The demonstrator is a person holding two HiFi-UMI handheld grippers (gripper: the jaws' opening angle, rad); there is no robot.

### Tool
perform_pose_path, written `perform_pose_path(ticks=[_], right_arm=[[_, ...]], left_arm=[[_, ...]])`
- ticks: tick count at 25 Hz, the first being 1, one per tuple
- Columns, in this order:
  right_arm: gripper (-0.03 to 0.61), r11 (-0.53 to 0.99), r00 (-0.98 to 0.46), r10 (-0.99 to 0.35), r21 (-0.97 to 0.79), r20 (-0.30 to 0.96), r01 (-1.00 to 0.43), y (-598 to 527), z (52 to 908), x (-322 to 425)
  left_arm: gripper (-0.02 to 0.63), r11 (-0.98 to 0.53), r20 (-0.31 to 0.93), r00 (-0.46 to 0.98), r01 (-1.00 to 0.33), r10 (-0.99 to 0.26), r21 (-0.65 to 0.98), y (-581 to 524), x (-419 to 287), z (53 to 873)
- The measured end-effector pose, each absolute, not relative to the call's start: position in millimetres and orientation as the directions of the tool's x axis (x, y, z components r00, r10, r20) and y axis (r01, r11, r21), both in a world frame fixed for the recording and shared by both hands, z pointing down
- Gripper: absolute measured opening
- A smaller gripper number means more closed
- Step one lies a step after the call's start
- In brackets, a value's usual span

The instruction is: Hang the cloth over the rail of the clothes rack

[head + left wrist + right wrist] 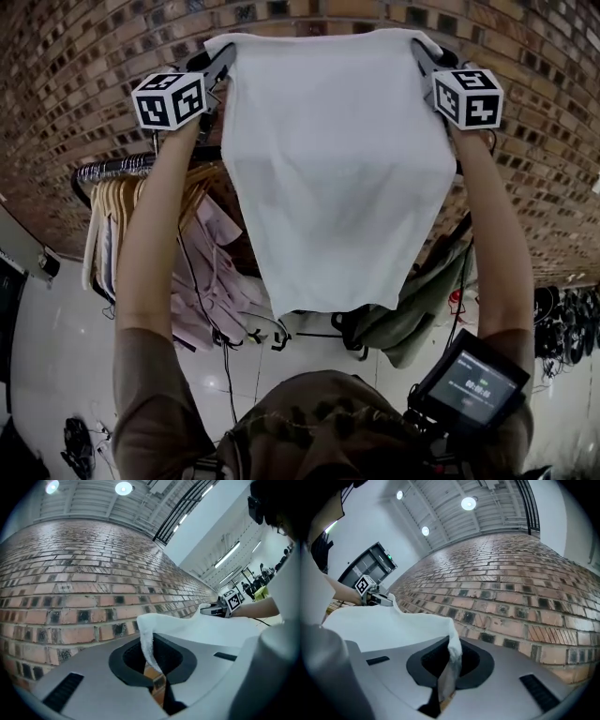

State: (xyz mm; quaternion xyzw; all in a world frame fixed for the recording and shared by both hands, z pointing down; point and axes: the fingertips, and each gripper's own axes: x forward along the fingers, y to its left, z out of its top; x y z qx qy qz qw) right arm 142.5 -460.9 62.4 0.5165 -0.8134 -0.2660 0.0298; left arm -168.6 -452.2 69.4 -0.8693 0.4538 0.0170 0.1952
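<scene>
Cloth [337,169] is up in the air, spread flat between both claws, top edge stretched roughly level, the rest hanging free. Left claw [223,58] is closed on the top left corner: the left gripper view shows the jaws pinched together with a white fold coming out between them. Right claw [420,52] is the same on the top right corner, jaws tight on the fabric. Both arms are raised, claws tipped slightly up toward the brick wall [84,75]. Rail [117,169] shows at left, beyond the left forearm, lower in the head view than the claws. It runs behind the cloth, so its middle stretch is hidden. Cloth is not draped over the rail; can't tell if it touches. Hangers [117,202] with pale garments [211,272] hang on the rail at left, and dark clothing [422,300] sits below right of the cloth's bottom edge. Glossy white floor [56,356] lies under the rack. Small screen [473,384] sits at the person's chest, right side.
</scene>
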Motion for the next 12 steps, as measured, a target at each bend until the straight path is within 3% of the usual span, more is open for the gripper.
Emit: perform_pose_path(ticks=[7,12], right_arm=[[0.015,0.28,-0.429,-0.882,0.517,-0.193,-0.809,-482,44,135],[0.015,0.305,-0.417,-0.903,0.529,-0.103,-0.792,-501,77,140]], left_arm=[[0.014,-0.495,-0.18,0.574,-0.798,-0.799,-0.344,-474,-173,58],[0.014,-0.509,-0.087,0.572,-0.781,-0.816,-0.361,-490,-170,88]])
